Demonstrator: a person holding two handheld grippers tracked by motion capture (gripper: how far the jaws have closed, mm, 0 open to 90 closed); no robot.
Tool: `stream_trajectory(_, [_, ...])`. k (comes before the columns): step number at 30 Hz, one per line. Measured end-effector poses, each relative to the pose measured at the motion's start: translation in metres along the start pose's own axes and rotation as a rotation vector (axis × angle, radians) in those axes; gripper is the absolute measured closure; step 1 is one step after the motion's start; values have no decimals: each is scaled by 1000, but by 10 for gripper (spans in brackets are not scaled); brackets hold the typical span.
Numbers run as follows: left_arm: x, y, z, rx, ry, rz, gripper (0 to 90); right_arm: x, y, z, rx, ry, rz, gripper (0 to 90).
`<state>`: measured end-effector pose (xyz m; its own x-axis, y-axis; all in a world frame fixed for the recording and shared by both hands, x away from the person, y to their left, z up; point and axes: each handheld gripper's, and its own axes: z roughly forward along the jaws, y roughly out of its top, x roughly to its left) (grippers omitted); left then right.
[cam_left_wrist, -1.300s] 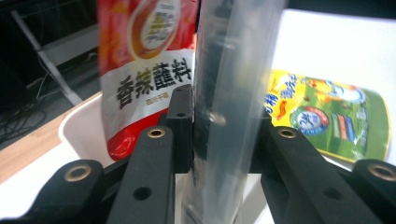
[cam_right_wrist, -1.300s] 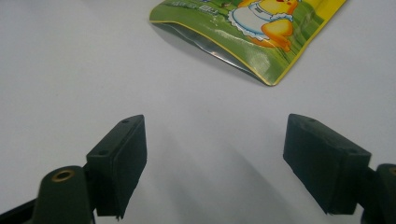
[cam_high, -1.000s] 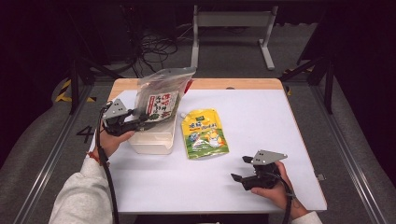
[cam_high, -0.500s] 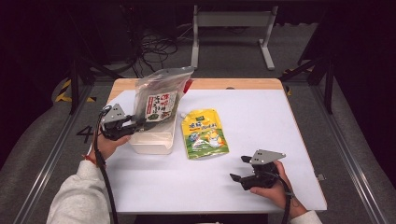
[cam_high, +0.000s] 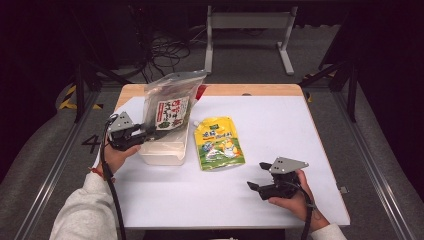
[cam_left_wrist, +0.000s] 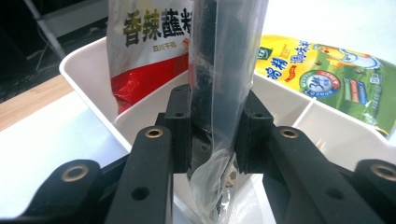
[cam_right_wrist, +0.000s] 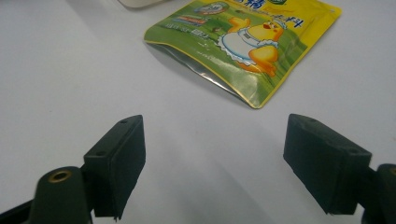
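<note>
Left gripper view puts the clear plastic pouch with dark contents (cam_left_wrist: 219, 70) right between my left tool's (cam_left_wrist: 214, 135) two black jaws, which are clamped on its lower part, one pad pressed against each face. The pouch stands upright over the white rectangular plastic bin (cam_left_wrist: 88, 79), and its bottom edge hangs down inside the bin. Behind it in the same bin stands a white and red printed packet (cam_left_wrist: 149, 46), also upright. In the high view the clear pouch (cam_high: 169, 102) rises tall above the bin (cam_high: 162, 152), with my left tool (cam_high: 145, 132) reaching in from the bin's left side and my left hand (cam_high: 117, 155) behind it. Just beside the bin, to its right, a yellow and green spouted pouch with a cartoon chick (cam_high: 219, 142) lies flat on the white tabletop (cam_high: 280, 120). My right tool (cam_high: 257, 182) rests low near the tabletop's front right, held in my right hand (cam_high: 292, 197), well apart from the bin. In the right gripper view its jaws stand wide apart with nothing between them, and the yellow and green pouch (cam_right_wrist: 252, 42) lies ahead on the tabletop.
</note>
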<state>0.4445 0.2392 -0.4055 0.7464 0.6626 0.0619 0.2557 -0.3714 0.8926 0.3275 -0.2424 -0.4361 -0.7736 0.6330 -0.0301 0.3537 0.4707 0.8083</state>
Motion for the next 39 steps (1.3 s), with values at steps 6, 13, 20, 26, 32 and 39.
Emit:
stream_trajectory(6, [-4,0,-2,-22,5,-20,682,-3,2,0,-6,-13,1,276])
stream_trajectory(13, [-10,6,-18,-117,50,-12,580,-10,9,3,-29,-16,55,383])
stream_trajectory(20, [-23,6,-35,-95,99,27,469,-17,22,15,-47,-14,72,403])
stream_trajectory(26, [-49,1,-56,-83,121,56,369,-28,31,33,-20,-31,78,401])
stream_trajectory(32, [-86,-12,-68,-57,78,88,327,-36,39,56,10,-38,101,346])
stream_trajectory(39, [-125,-35,-47,29,-41,53,261,-38,47,75,33,-66,95,281])
